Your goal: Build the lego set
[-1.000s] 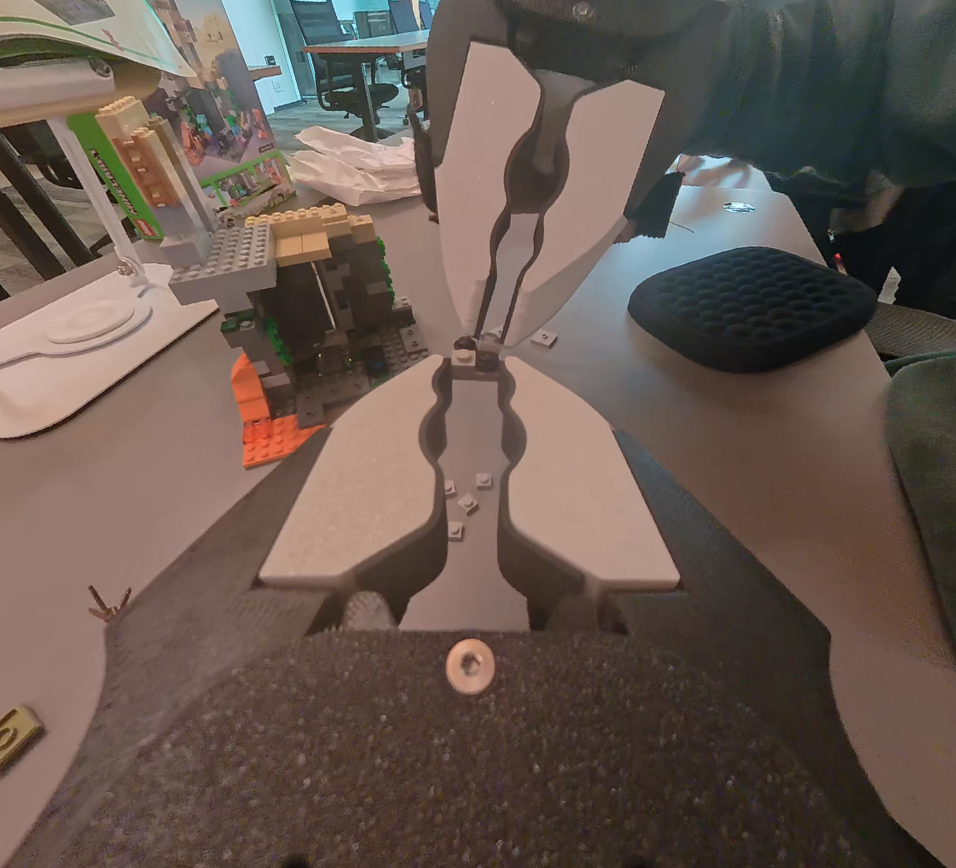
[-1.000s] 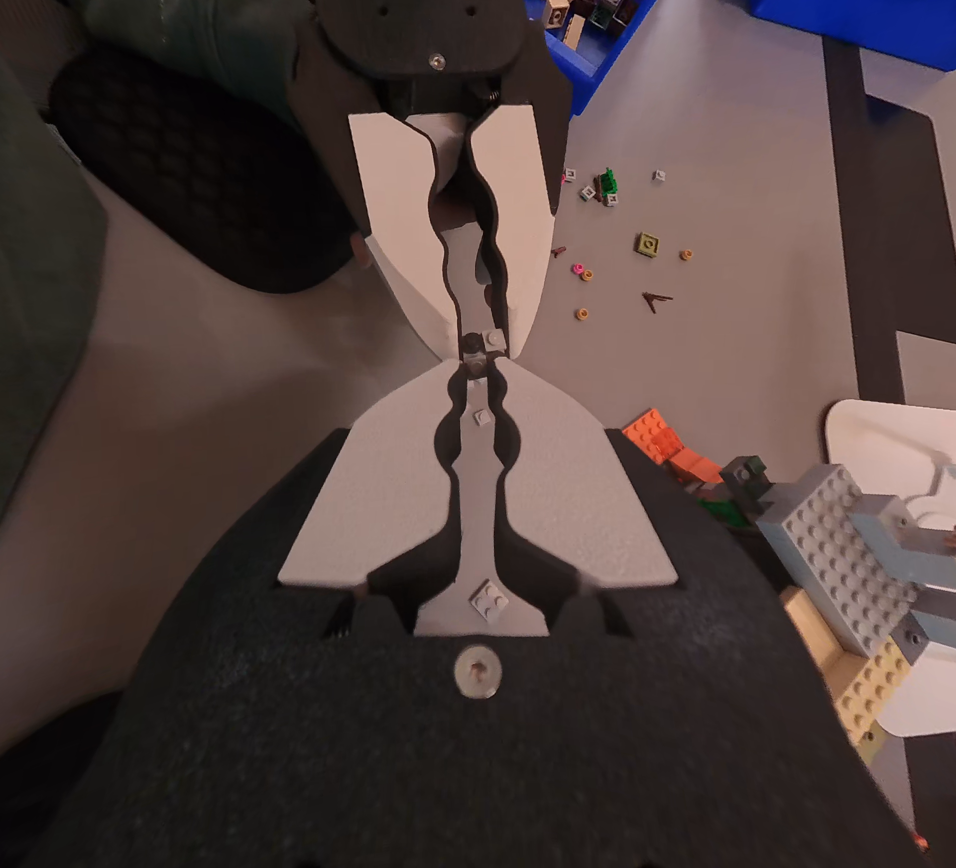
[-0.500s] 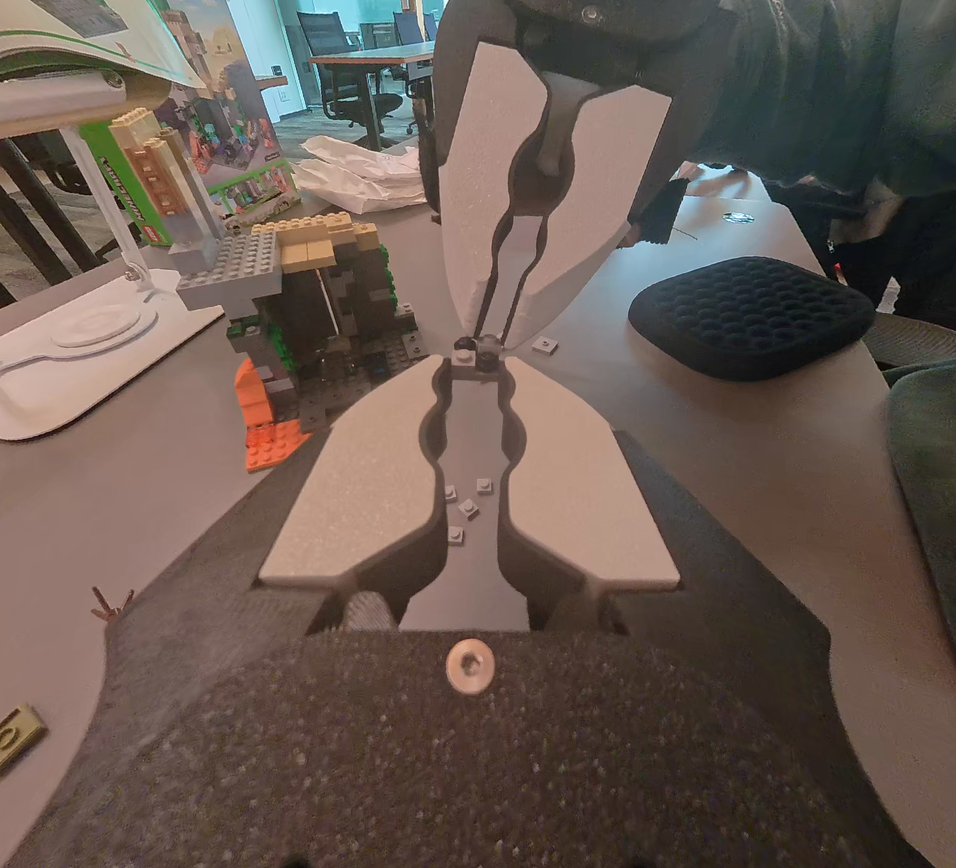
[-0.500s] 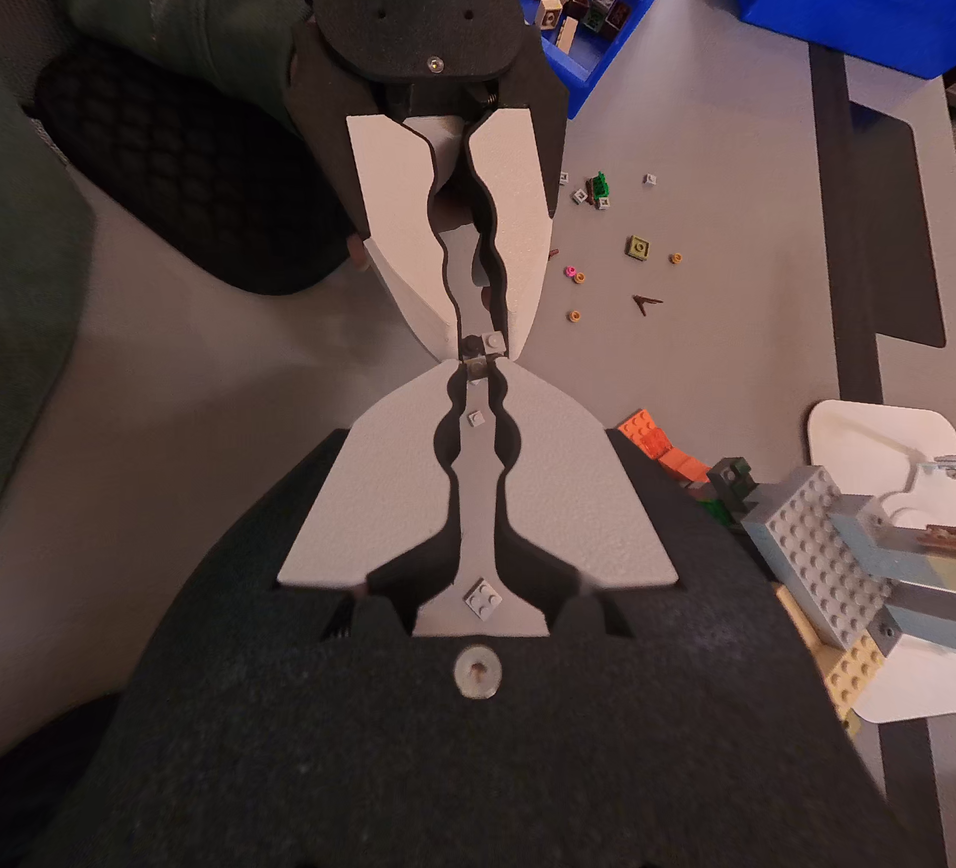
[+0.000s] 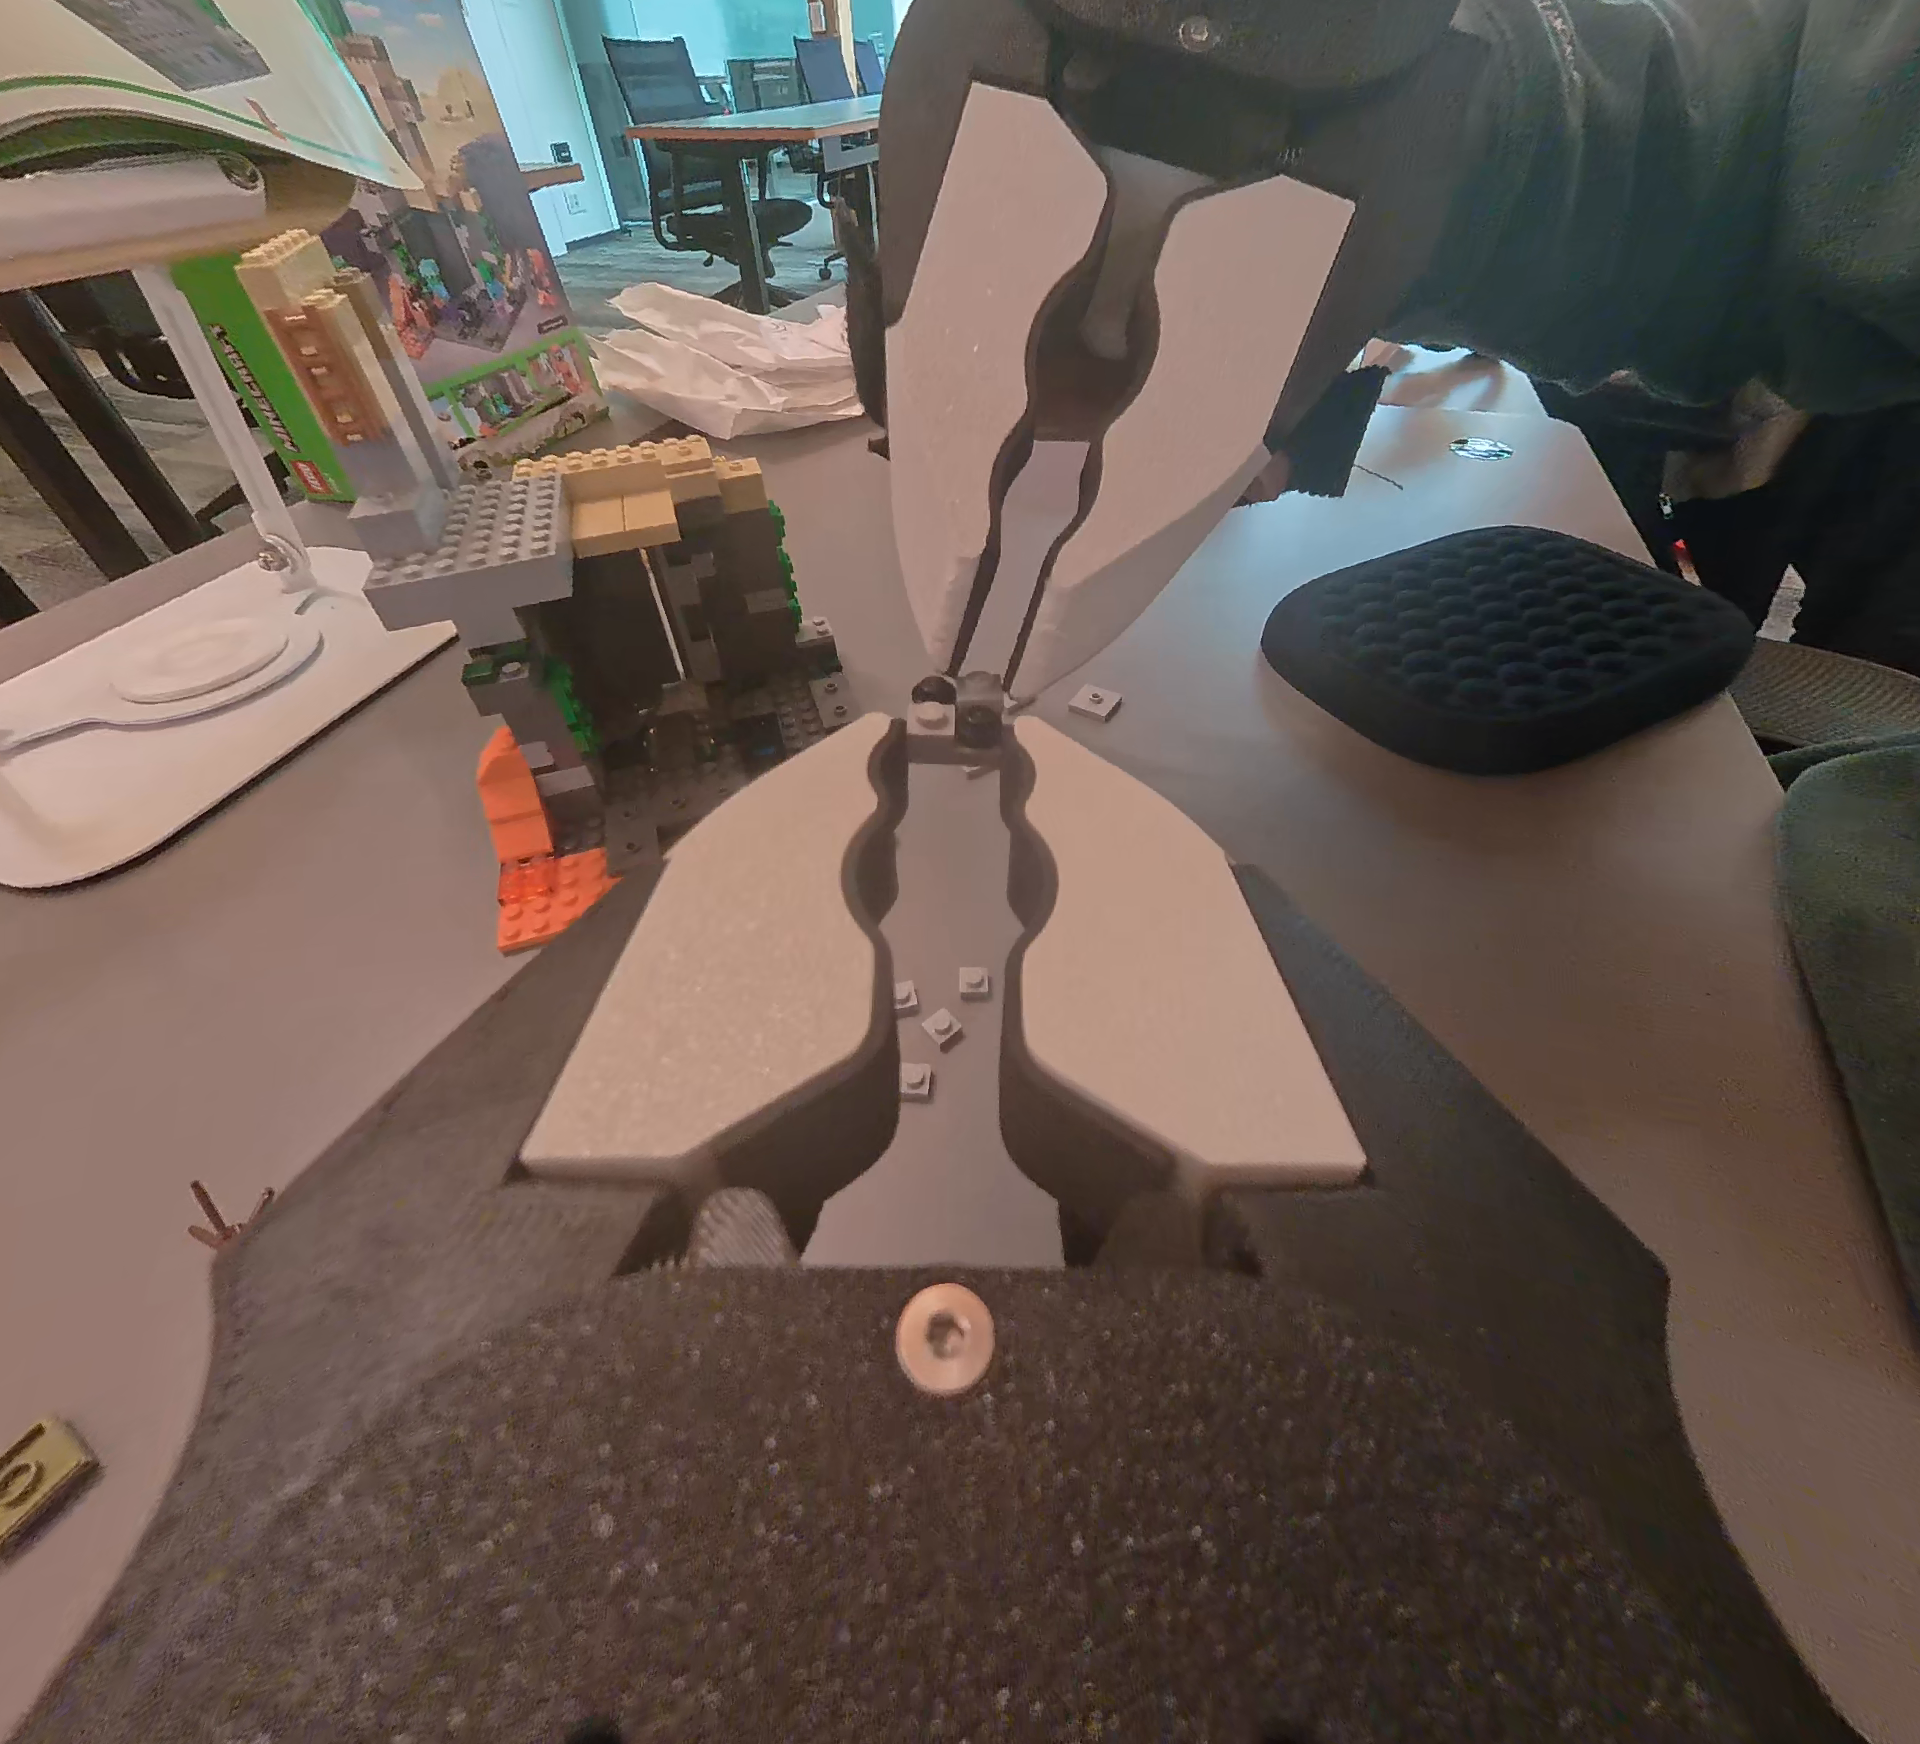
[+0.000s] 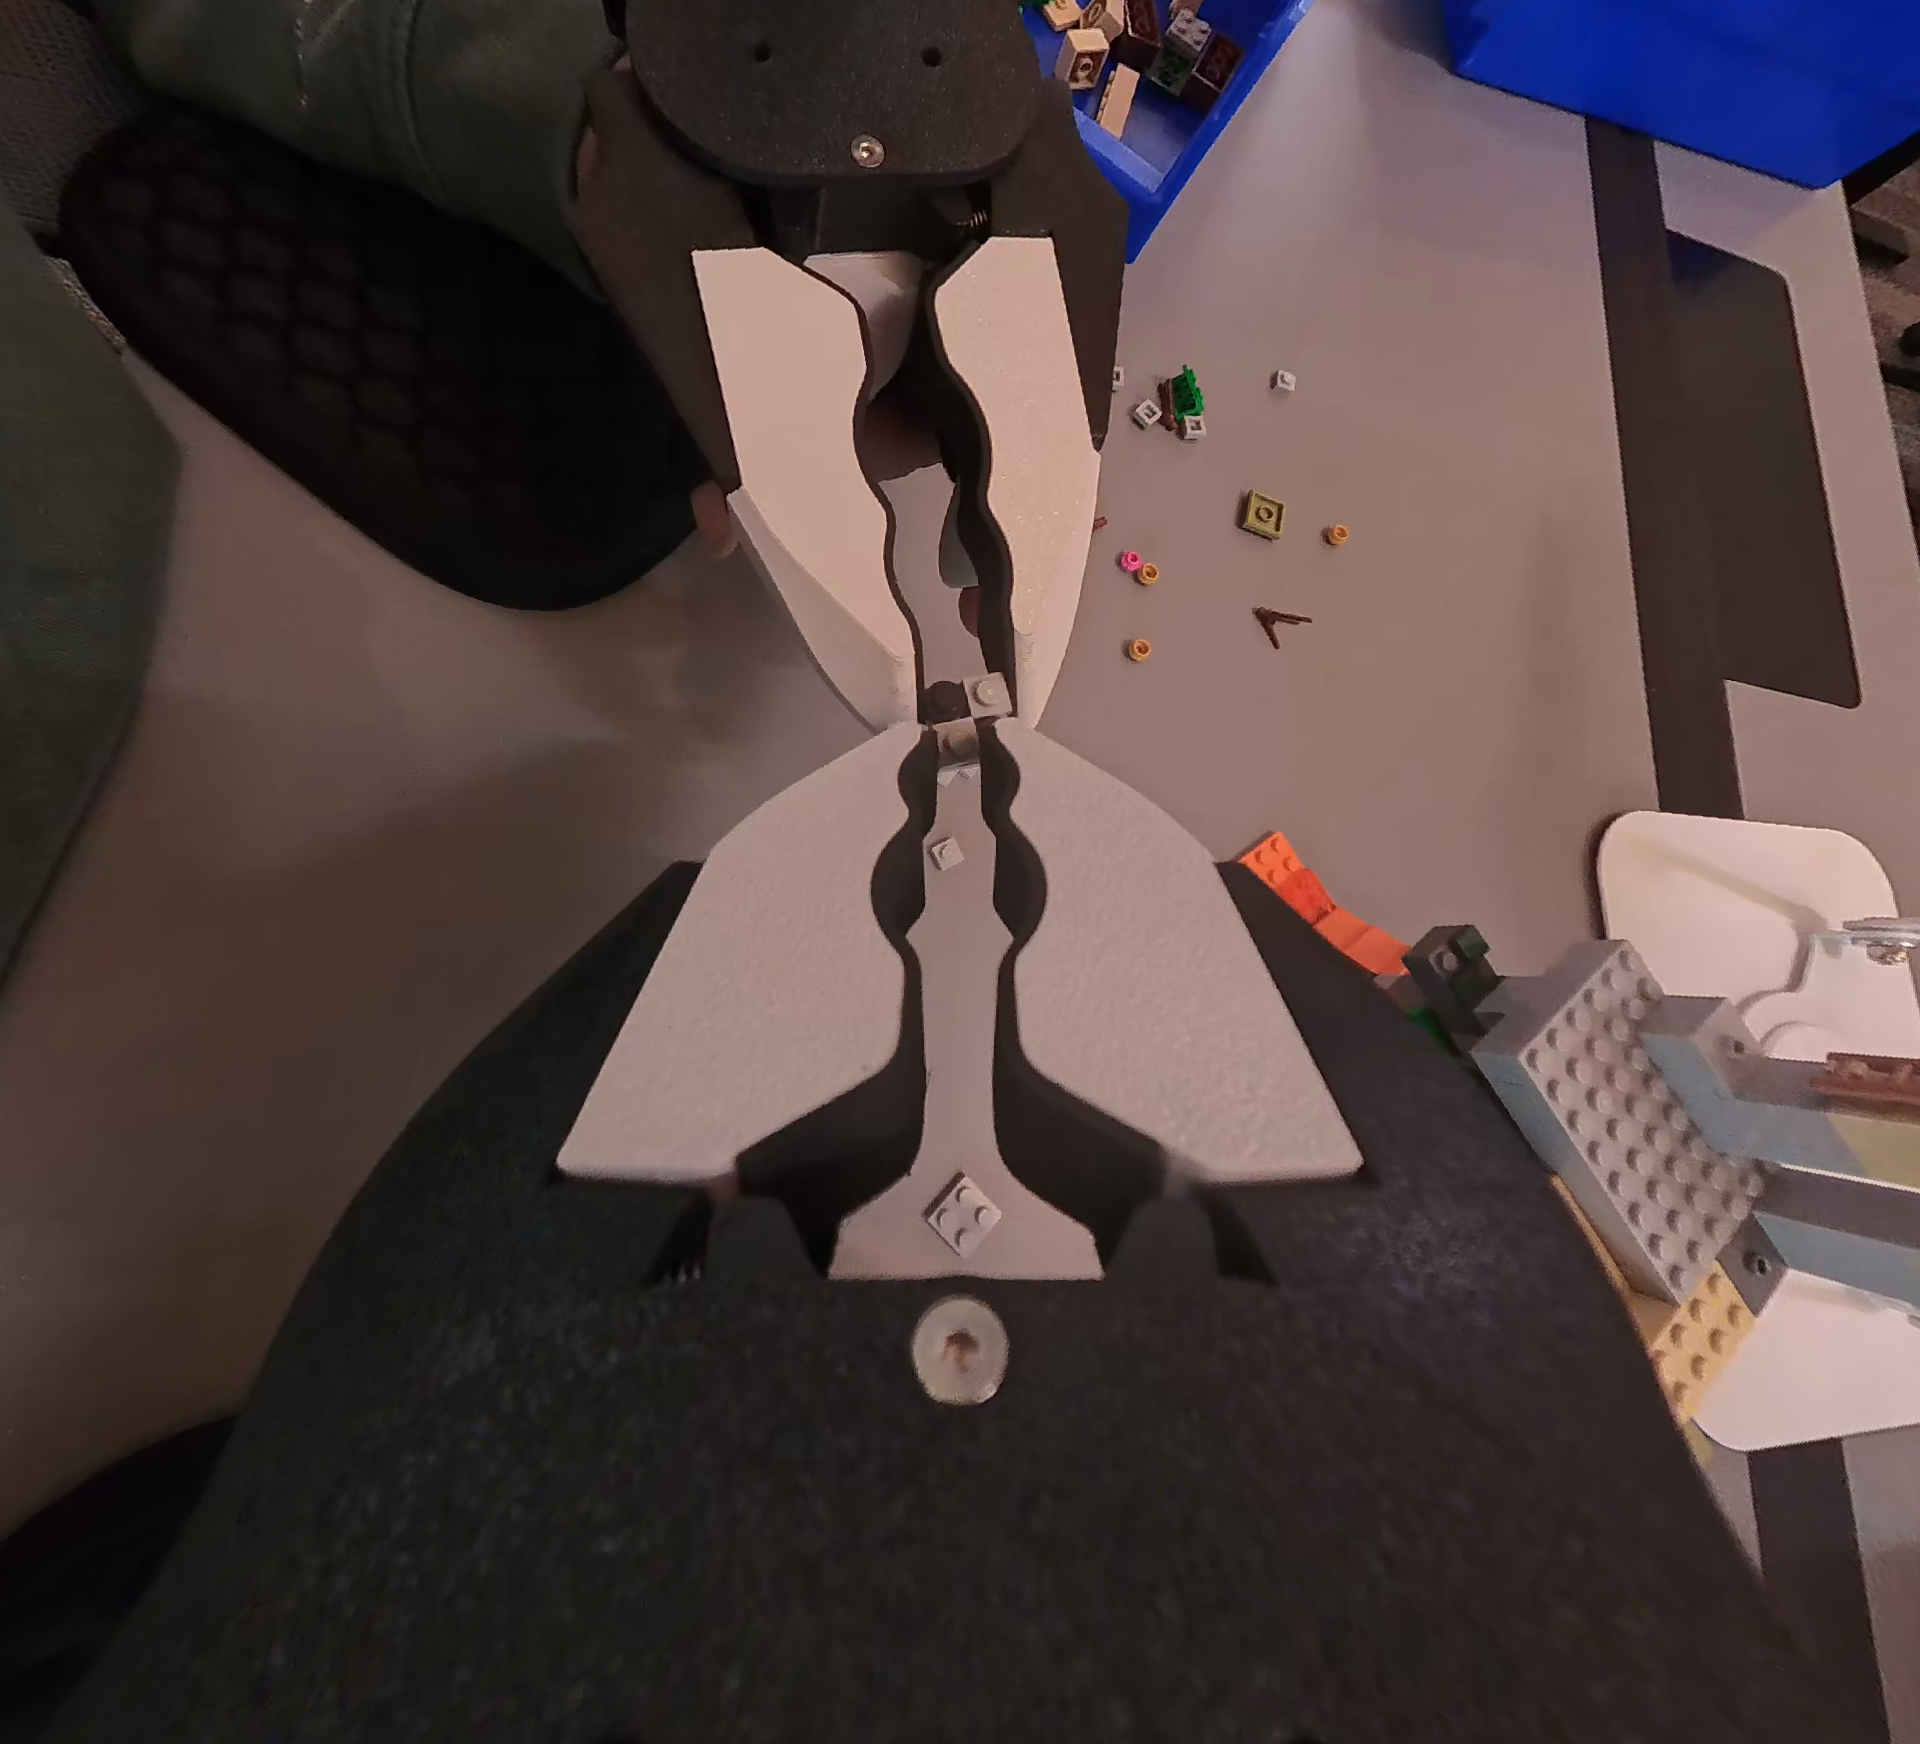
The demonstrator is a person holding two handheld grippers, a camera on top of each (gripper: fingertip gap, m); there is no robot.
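Note:
My left gripper (image 5: 954, 736) and right gripper (image 6: 958, 744) meet tip to tip above the grey table. Both are shut on one small lego assembly (image 5: 956, 715): a light grey plate with a black round stud and a dark grey piece. In the left wrist view the right gripper (image 5: 989, 671) comes down from above onto the dark grey piece. In the right wrist view the left gripper (image 6: 966, 699) comes from the top. The part-built model (image 5: 623, 603) of grey, black, tan and orange bricks stands to the left. It also shows in the right wrist view (image 6: 1621, 1123).
Loose grey 1x1 plates (image 5: 935, 1029) and a grey 2x2 plate (image 6: 964, 1216) lie under the grippers. A black pad (image 5: 1507, 645), small loose pieces (image 6: 1262, 513), blue bins of bricks (image 6: 1143, 32), the lego box (image 5: 436, 240) and a white stand base (image 5: 156, 707) surround the spot. Left and right tips are no more than a few centimetres apart.
Both grippers stay shut tip to tip on the small assembly. The pair has drifted slightly over the table; no grip has changed.

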